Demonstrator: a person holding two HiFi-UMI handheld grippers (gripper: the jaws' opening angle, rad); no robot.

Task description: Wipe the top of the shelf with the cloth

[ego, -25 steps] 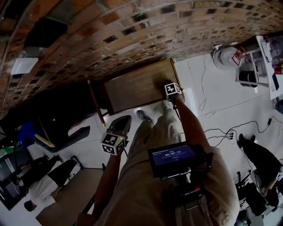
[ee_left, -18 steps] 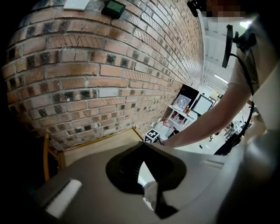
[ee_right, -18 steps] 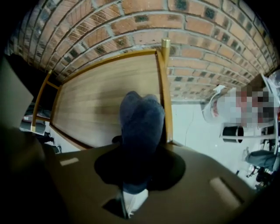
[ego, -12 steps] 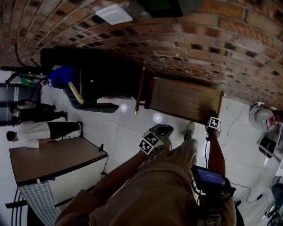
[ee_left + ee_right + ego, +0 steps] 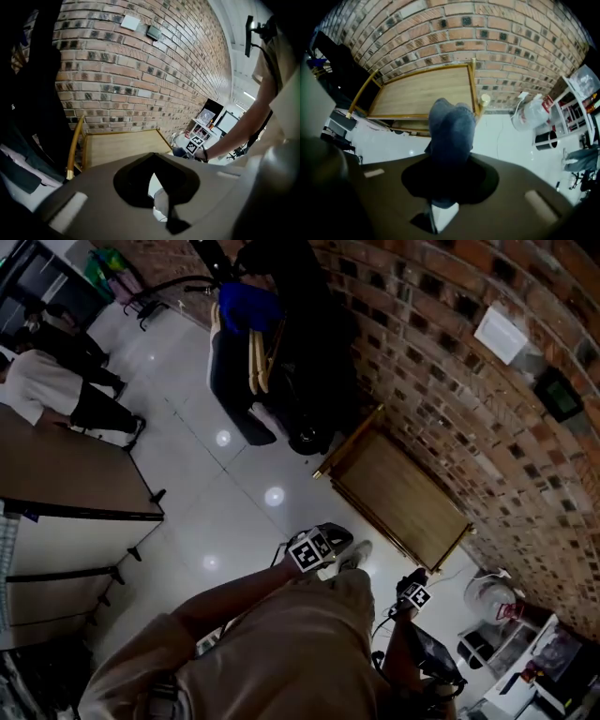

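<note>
The wooden shelf top [image 5: 398, 493] with its brass frame stands against the brick wall; it also shows in the left gripper view [image 5: 122, 145] and the right gripper view [image 5: 424, 93]. My right gripper [image 5: 449, 161] is shut on a blue denim cloth [image 5: 450, 124], held in the air in front of the shelf's right part, off the wood. Its marker cube [image 5: 415, 596] sits near my right leg. My left gripper [image 5: 314, 547] hangs over the white floor short of the shelf, and its jaws look shut with nothing in them [image 5: 157, 183]. The cloth [image 5: 180, 151] shows small there.
A black chair draped with dark and blue clothes [image 5: 272, 343] stands left of the shelf. Brown-topped desks [image 5: 66, 484] and people [image 5: 47, 381] are at far left. A white bag-covered appliance [image 5: 529, 115] and a white rack [image 5: 581, 103] stand right of the shelf.
The head view has swung round and the shelf now lies farther off. My right gripper, at the shelf's front right corner a second ago, has drawn back from it with the cloth.
</note>
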